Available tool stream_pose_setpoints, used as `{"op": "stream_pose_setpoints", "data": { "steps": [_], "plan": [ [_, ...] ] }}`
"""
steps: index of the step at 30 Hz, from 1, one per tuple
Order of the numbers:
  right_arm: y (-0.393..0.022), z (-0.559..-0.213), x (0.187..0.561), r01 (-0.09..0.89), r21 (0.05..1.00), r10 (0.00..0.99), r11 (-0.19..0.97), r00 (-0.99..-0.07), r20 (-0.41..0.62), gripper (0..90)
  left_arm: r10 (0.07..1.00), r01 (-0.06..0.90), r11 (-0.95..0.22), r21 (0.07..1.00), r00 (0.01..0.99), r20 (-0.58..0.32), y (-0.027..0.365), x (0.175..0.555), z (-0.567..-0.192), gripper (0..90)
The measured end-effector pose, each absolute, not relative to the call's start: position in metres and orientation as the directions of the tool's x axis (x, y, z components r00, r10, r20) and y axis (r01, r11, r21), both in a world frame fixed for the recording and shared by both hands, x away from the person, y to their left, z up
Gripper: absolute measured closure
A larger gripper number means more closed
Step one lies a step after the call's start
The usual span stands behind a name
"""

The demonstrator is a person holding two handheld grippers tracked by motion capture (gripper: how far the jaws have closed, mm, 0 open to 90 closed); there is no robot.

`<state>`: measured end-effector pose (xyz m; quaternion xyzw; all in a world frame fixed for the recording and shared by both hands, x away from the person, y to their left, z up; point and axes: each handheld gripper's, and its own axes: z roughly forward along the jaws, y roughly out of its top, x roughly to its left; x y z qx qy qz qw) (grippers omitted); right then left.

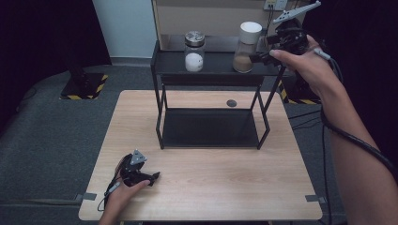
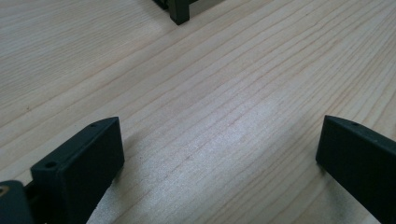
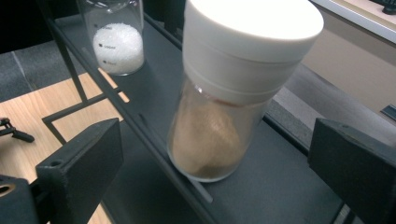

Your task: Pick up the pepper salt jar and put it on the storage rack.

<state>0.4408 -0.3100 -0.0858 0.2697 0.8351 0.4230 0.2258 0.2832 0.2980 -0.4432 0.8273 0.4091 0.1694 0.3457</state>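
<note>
A glass jar with a white lid (image 1: 246, 46) and brown powder inside stands at the right end of the black rack's top shelf (image 1: 216, 71). My right gripper (image 1: 261, 57) is held at shelf height just right of it. In the right gripper view the jar (image 3: 219, 107) sits ahead of the open right gripper (image 3: 217, 137), and neither pad touches the glass. A second jar (image 1: 194, 51) with a metal lid and white grains stands further left on the shelf. My left gripper (image 1: 151, 178) rests open on the wooden table (image 1: 225, 183), and nothing lies between the left gripper's (image 2: 219, 140) jaws.
The rack's lower shelf (image 1: 211, 127) is bare. A small dark disc (image 1: 231, 103) lies on the table behind the rack. A rack foot (image 2: 179, 14) shows ahead of the left gripper. Grey carpet surrounds the table, and a cabinet stands behind the rack.
</note>
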Motion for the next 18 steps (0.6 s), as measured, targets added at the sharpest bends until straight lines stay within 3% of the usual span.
{"op": "stream_pose_setpoints", "data": {
  "steps": [18],
  "plan": [
    [-0.296, -0.089, 0.408, 0.248, 0.784, 0.604, 0.569, -0.774, -0.193, 4.4, 0.794, 0.56, -0.43, 0.708, 0.608, 0.001, 0.298, 0.283, -0.443, 0.0]
  ]
}}
